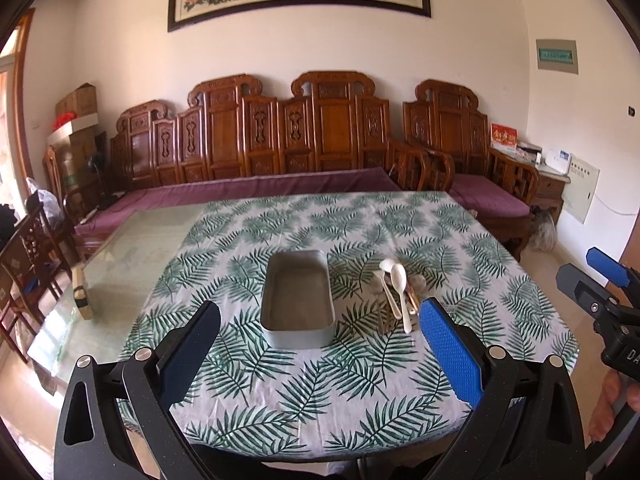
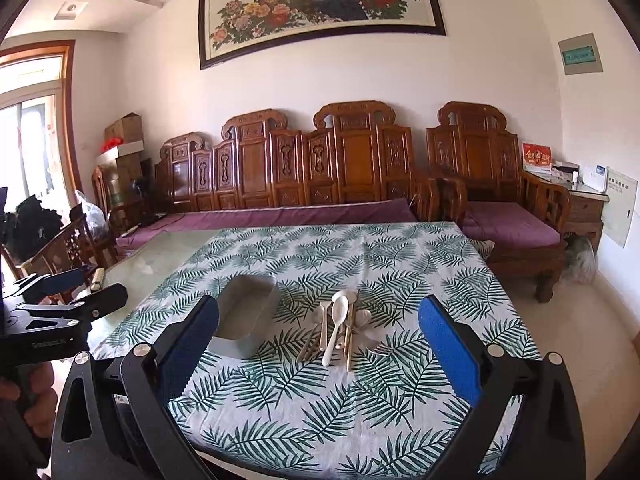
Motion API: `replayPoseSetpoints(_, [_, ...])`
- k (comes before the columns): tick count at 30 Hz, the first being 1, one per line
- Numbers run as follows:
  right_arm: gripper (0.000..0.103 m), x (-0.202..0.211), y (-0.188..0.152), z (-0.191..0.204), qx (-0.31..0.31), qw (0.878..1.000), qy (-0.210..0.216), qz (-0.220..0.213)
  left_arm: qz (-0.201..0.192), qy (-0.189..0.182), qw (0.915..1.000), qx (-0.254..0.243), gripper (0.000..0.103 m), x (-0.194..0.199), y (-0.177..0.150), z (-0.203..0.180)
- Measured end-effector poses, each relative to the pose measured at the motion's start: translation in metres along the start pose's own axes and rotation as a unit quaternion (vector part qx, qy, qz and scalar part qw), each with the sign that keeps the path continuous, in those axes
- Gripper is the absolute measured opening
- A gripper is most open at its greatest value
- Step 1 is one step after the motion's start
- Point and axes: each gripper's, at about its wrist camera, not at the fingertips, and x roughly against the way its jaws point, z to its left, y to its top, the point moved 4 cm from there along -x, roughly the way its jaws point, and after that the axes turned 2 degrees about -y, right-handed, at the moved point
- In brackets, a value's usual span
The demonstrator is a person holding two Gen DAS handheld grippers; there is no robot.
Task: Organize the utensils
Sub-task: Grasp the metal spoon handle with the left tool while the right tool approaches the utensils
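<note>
A grey rectangular tray (image 1: pixel 298 334) stands empty in the middle of the leaf-print tablecloth; it also shows in the right wrist view (image 2: pixel 256 344). Just right of it lies a pile of utensils (image 1: pixel 396 294): white plastic spoons, metal spoons and chopsticks, also seen in the right wrist view (image 2: pixel 340 328). My left gripper (image 1: pixel 320 344) is open and empty, above the table's near part, in front of the tray. My right gripper (image 2: pixel 318 338) is open and empty, in front of the pile. Each gripper shows at the edge of the other's view: the right one (image 1: pixel 600 276), the left one (image 2: pixel 76 284).
The table (image 2: pixel 460 288) carries a leaf-print cloth; its left part is bare glass (image 1: pixel 132 248). A wooden block (image 1: pixel 82 292) lies on the glass edge. A carved wooden sofa (image 1: pixel 280 140) stands behind the table, a chair (image 1: pixel 24 256) at the left.
</note>
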Motion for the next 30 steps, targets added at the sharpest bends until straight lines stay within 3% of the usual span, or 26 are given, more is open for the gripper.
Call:
replayPoseSetpoints(8, [0.100,-0.037,-0.013,-0.014,0.007,1.000,-0.002,0.025,0.028,-0.004,0.9996,-0.005,0.096,-0.039,-0.001,-0.001])
replayPoseSetpoints(12, [0.094,-0.056,-0.018,-0.020,0.008,0.999,0.000,0.040,0.042,-0.004,0.9991,-0.007,0.096,-0.059,0.000,-0.001])
replayPoseSetpoints(22, [0.065,-0.124,-0.029,-0.043,0.011,0.995,0.016,0.095,0.075,-0.031,0.9963,-0.029,0.096,-0.114,0.005,-0.011])
replayPoseSetpoints(30, [0.049,-0.184,-0.039,-0.070,0.009,0.991,0.022,0.132,0.112,-0.077,0.9890,-0.057,0.096,-0.180,-0.003,-0.042])
